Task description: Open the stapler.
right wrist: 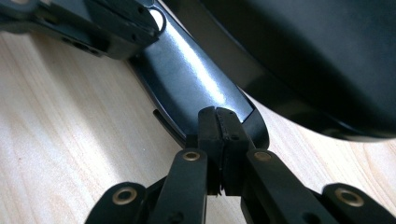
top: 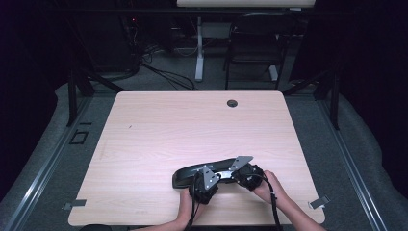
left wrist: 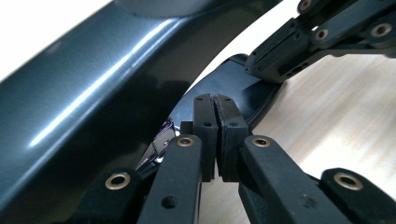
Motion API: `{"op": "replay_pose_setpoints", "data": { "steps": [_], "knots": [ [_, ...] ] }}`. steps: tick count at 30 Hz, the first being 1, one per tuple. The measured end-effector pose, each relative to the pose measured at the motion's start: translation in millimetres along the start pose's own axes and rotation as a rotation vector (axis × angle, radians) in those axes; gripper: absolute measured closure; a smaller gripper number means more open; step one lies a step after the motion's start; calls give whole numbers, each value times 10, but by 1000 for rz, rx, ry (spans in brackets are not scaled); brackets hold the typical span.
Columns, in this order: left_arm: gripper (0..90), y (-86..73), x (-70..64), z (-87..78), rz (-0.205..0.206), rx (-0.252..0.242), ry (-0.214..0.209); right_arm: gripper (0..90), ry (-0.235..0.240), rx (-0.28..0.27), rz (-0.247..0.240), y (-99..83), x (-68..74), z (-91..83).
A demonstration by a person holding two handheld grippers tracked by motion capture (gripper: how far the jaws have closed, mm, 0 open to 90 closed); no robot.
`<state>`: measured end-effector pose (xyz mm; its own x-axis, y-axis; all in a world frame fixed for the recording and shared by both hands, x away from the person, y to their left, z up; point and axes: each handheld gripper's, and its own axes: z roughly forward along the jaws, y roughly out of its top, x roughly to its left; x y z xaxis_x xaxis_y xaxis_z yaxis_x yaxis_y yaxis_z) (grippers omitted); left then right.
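A long glossy black case (top: pixel 192 174) lies near the table's front edge, apparently hinged open. Its large curved shell (left wrist: pixel 93 93) rises beside a thinner flat flap (left wrist: pixel 233 84). My left gripper (left wrist: pixel 215 100) has its pads pressed together at one end of that flap. At the flap's other end my right gripper (right wrist: pixel 217 112) is likewise shut on the flap (right wrist: pixel 191 79), with the big shell (right wrist: pixel 303 51) just beyond. Seen from above, the left gripper (top: pixel 206 182) and the right gripper (top: pixel 246 174) sit side by side against the case, each held by a hand.
The light wooden table (top: pixel 192 125) has a round cable hole (top: pixel 232 103) near its far edge. A black chair (top: pixel 255 43) and a desk leg (top: pixel 198 53) stand beyond it. Metal rails (top: pixel 43 163) run along the floor on both sides.
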<state>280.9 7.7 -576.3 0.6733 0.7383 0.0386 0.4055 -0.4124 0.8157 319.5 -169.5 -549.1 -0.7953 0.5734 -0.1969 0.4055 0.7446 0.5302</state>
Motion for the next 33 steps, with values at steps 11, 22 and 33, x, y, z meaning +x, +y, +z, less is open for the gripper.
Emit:
{"op": "replay_pose_setpoints", "data": {
  "steps": [11, 22, 33],
  "knots": [
    [900, 0, 20, 43, 1, -51, 15, 900, -18, 13, -21, 17, 24, -2],
    [900, 15, -1, 50, 28, -87, 29, 900, -24, 6, -31, 29, 34, 12],
    [900, 12, -24, 75, 44, -114, 34, 900, -13, -7, -24, 5, 18, 8]
  ]
}}
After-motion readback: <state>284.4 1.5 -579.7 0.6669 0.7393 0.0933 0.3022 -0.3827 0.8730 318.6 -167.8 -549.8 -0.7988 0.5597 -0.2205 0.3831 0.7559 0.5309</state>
